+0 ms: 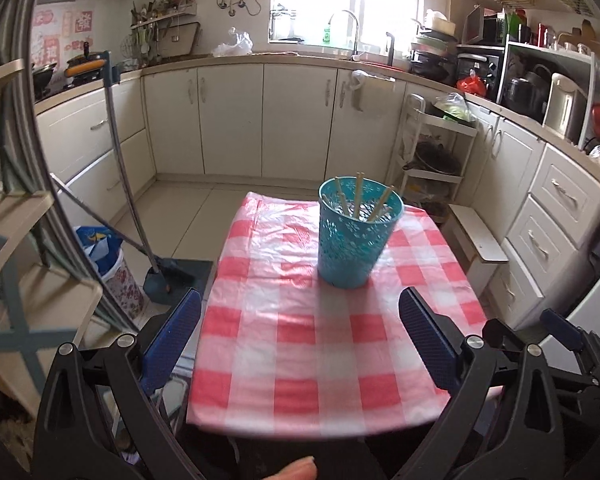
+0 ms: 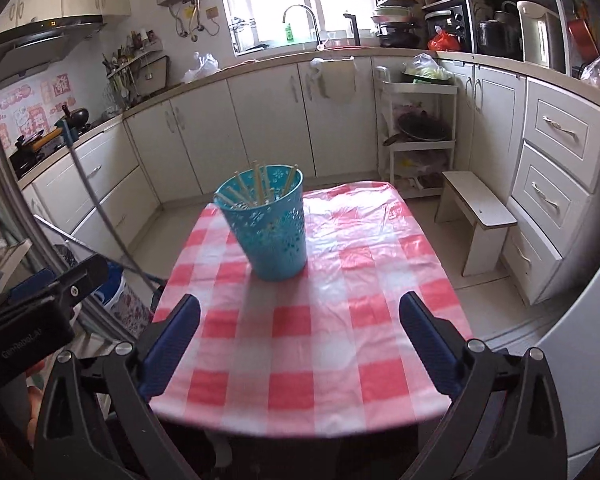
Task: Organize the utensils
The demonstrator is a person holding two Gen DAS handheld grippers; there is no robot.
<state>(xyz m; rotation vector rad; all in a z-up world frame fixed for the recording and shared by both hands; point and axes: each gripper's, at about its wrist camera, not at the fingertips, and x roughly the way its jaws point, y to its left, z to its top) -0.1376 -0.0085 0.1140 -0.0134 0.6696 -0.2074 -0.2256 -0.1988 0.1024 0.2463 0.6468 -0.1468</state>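
Your left claw (image 1: 300, 334) stands wide with nothing between its blue pads, hovering over the near part of the surface (image 1: 260, 336), which is covered by a pink-and-white checked plastic cloth. Your right claw (image 2: 300, 336) is spread just as wide and is empty too, held above the same cloth from slightly further right; its tips show at the lower right edge of the left wrist view. The task's things are all gathered in one place: a teal perforated holder (image 1: 354, 240) stands upright on the far half of the surface, well apart from both claws, and several wooden chopsticks (image 1: 357, 196) lean inside it with their ends poking above the rim. From the right wrist view the holder (image 2: 270, 226) sits left of centre, and the chopsticks (image 2: 257, 184) fan out against its inner wall. No loose utensil lies on the cloth. Beyond the surface you see cream kitchen cabinets, a sink with a curved tap (image 2: 300, 20) under the window, a small white stool (image 2: 480, 216) on the floor to the right, and a broom and dustpan (image 1: 168, 276) on the floor to the left. A fingertip (image 1: 296, 470) shows at the bottom edge of the left view.
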